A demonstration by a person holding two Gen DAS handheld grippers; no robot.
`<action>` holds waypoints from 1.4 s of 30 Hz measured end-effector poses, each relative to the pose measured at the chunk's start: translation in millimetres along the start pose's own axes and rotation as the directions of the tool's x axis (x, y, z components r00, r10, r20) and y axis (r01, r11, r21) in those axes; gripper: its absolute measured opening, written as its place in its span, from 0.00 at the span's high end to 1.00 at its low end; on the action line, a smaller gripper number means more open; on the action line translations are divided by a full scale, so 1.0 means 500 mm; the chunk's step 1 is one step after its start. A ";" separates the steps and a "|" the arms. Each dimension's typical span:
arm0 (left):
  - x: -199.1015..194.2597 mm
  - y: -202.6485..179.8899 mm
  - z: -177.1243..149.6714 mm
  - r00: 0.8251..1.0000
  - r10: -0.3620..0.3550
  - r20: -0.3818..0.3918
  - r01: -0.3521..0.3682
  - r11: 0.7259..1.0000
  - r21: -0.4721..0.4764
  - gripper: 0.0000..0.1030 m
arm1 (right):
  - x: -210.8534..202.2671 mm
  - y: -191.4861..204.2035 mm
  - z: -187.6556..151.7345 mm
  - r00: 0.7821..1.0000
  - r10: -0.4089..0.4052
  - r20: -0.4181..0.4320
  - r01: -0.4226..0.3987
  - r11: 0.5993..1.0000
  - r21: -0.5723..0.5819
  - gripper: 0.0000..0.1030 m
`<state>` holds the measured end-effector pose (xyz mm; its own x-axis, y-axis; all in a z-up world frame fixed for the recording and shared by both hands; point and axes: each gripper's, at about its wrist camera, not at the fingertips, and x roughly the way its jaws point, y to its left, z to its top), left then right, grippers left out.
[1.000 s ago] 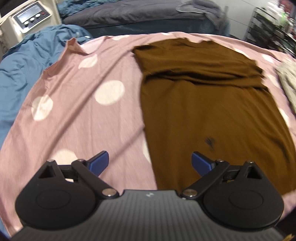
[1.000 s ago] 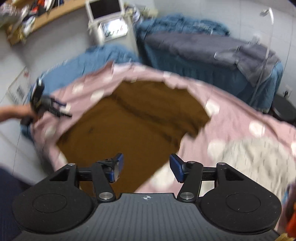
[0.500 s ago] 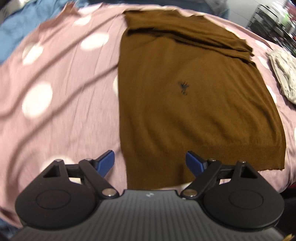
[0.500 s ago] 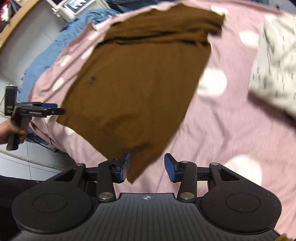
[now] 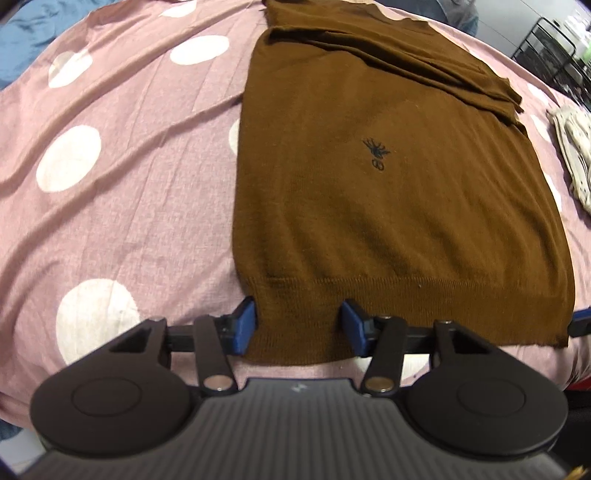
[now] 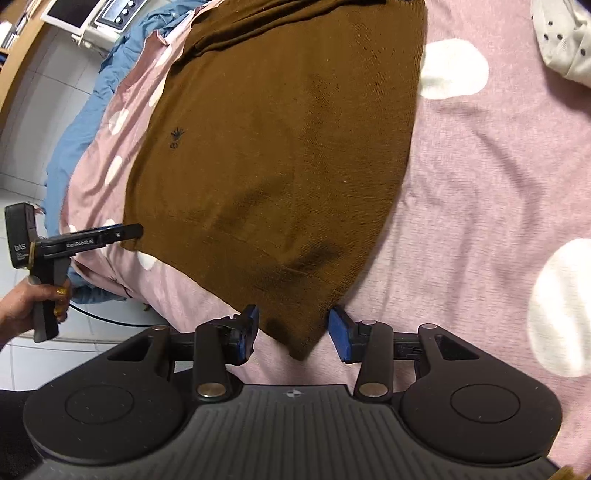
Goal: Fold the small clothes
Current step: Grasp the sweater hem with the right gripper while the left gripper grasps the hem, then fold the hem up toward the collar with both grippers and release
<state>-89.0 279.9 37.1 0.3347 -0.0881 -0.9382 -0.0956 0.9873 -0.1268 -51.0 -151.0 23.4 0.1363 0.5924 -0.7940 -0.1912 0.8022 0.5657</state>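
Observation:
A brown knit sweater (image 5: 388, 184) lies flat on the pink dotted bedsheet (image 5: 110, 184), its hem nearest me and a small dark emblem on the chest. My left gripper (image 5: 298, 325) straddles the hem's left corner; its jaws are closing and the blue pads do not pinch the fabric. In the right wrist view the sweater (image 6: 277, 147) runs away from my right gripper (image 6: 293, 330), which stands open with the hem's right corner lying loose between its pads. My left gripper (image 6: 133, 232) shows there side-on at the other corner, held by a hand (image 6: 22, 306).
A pale patterned garment (image 5: 576, 147) lies on the sheet right of the sweater, also visible as a pale garment (image 6: 565, 40). A blue blanket (image 6: 85, 122) hangs off the bed's far side near a machine with a screen (image 6: 110, 14). A black wire rack (image 5: 554, 48) stands beyond.
Both grippers came down to the sweater's hem. The left jaws narrowed around the left corner. The right gripper rolled and sank until the right corner lay between its pads.

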 end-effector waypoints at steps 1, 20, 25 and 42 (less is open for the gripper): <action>-0.002 0.002 0.002 1.000 -0.001 0.002 0.001 1.000 -0.011 0.67 | 0.001 -0.004 0.001 1.000 0.007 0.001 -0.007 1.000 0.009 0.31; -0.001 0.008 0.272 0.972 -0.107 0.208 0.132 0.985 -0.112 0.94 | -0.083 -0.002 0.201 0.963 0.091 0.255 -0.095 0.995 0.002 0.93; 0.056 -0.027 0.501 0.944 -0.099 0.315 0.124 0.990 -0.061 0.94 | -0.101 -0.030 0.407 0.910 0.020 0.415 -0.019 1.000 -0.006 0.94; 0.260 -0.077 0.812 0.973 0.072 0.218 -0.042 0.989 -0.139 0.61 | -0.020 -0.120 0.714 0.867 -0.219 0.447 0.151 0.971 0.183 0.83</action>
<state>338.9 283.9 51.0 0.5234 0.0143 -0.8520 -0.2388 0.9623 -0.1306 305.9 -178.4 76.9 0.5945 0.3714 -0.7132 0.0126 0.8826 0.4700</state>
